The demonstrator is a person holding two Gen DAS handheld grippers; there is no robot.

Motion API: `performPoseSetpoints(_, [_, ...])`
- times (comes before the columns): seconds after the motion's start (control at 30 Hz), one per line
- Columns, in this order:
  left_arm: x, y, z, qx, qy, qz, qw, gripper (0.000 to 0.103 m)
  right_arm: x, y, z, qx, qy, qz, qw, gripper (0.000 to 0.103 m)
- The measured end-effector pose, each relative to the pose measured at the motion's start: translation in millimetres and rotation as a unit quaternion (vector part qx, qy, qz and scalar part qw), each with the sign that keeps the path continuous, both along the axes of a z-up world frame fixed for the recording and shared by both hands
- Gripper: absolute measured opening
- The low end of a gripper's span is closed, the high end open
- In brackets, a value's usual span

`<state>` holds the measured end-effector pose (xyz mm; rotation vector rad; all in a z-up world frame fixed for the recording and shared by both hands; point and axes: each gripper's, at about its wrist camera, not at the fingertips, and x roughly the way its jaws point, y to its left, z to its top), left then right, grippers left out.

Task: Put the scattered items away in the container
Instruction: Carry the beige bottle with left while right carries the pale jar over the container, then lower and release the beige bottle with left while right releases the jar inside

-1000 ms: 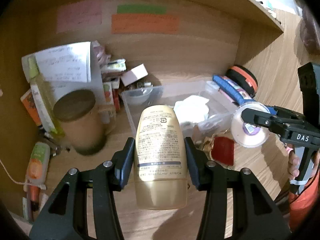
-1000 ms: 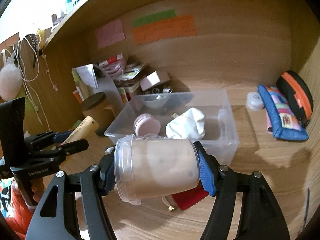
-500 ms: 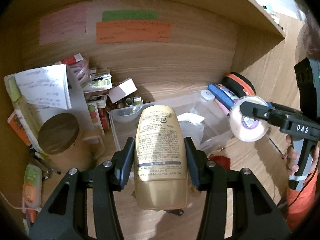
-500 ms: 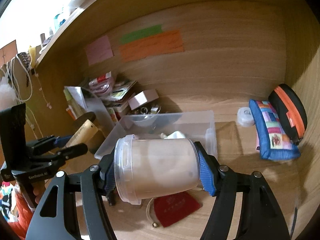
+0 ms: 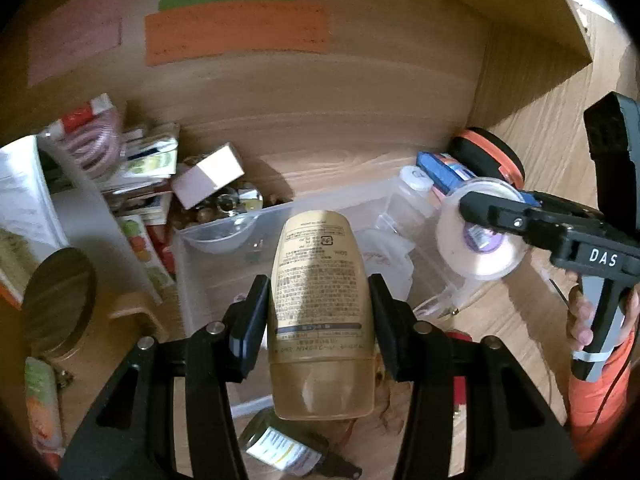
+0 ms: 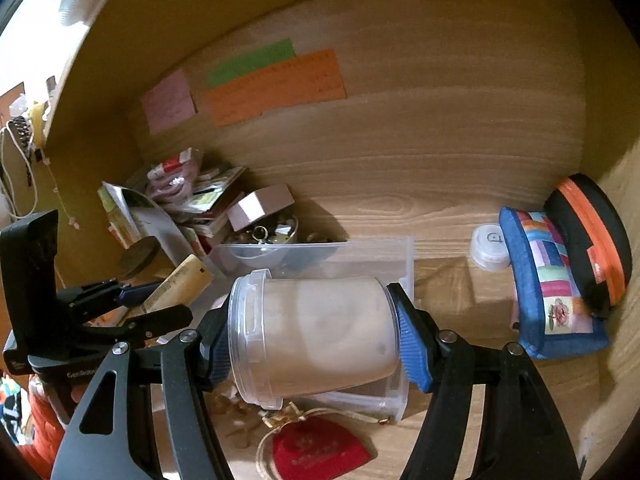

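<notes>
My left gripper (image 5: 318,312) is shut on a gold lotion bottle (image 5: 318,300), held upright above the near end of the clear plastic bin (image 5: 192,264). In the right wrist view my right gripper (image 6: 314,338) is shut on a clear round tub of beige cream (image 6: 316,332), lying sideways over the bin's (image 6: 406,264) right half. The same tub (image 5: 480,236) shows at the right of the left wrist view. A white cloth (image 5: 384,256) lies inside the bin. On the desk before the bin lie a red pouch (image 6: 316,454) and a small glass bottle (image 5: 280,446).
Books, packets and a small box (image 6: 260,208) pile up at the back left, beside a round wooden lid (image 5: 58,300). A patchwork pouch (image 6: 554,292), an orange-rimmed black case (image 6: 592,236) and a white cap (image 6: 490,246) sit at the right. Wooden walls close in behind and overhead.
Both grippers have carried their loads forward, deeper under the shelf and over the bin. The bin now sits closer and lower in both views. Neither grip has altered.
</notes>
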<state>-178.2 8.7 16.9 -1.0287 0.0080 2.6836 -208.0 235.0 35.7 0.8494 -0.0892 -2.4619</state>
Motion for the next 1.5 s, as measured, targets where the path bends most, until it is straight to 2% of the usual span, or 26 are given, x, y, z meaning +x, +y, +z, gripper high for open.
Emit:
performPoseSetpoints(0.3, [-24, 16, -17, -0.001, -0.021, -0.014, 0.9997, 0.048, -25, -7, -25, 0.019, -0.025, 0.007, 0.999, 0.064])
performPoseSetpoints(0.63, [-32, 20, -33, -0.010, -0.040, -0.021, 0.9989, 0.048, -35, -19, -48, 0.049, -0.038, 0.000, 0.998, 0.064])
performPoseSetpoints(0.67, [-33, 21, -34, -0.011, -0.039, -0.021, 0.9990, 0.048, -36, -20, -50, 0.051, -0.040, 0.001, 0.998, 0.064])
performPoseSetpoints(0.7, [-33, 21, -34, -0.011, -0.039, -0.022, 0.9990, 0.042, -36, -22, -52, 0.057, -0.038, 0.002, 0.998, 0.064])
performPoseSetpoints(0.73, [-33, 21, -34, -0.007, -0.040, -0.027, 0.9988, 0.036, -35, -24, -52, 0.064, -0.035, 0.003, 0.997, 0.064])
performPoseSetpoints(0.87, [-35, 21, -38, -0.015, -0.045, -0.022, 0.9986, 0.036, -34, -26, -54, 0.067, -0.033, 0.006, 0.997, 0.064])
performPoseSetpoints(0.97, [-37, 19, -42, -0.008, -0.054, -0.022, 0.9982, 0.036, -34, -27, -55, 0.073, -0.031, 0.006, 0.997, 0.064])
performPoseSetpoints(1.17, [-33, 17, -38, -0.012, -0.042, -0.020, 0.9988, 0.036, -30, -36, -60, 0.103, -0.021, 0.009, 0.994, 0.066])
performPoseSetpoints(1.4, [-28, 16, -31, -0.017, -0.034, -0.011, 0.9992, 0.036, -27, -32, -52, 0.087, -0.010, 0.006, 0.996, 0.067])
performPoseSetpoints(1.5, [-24, 16, -26, -0.022, -0.025, -0.005, 0.9994, 0.042, -20, -31, -43, 0.091, 0.008, 0.004, 0.996, 0.072])
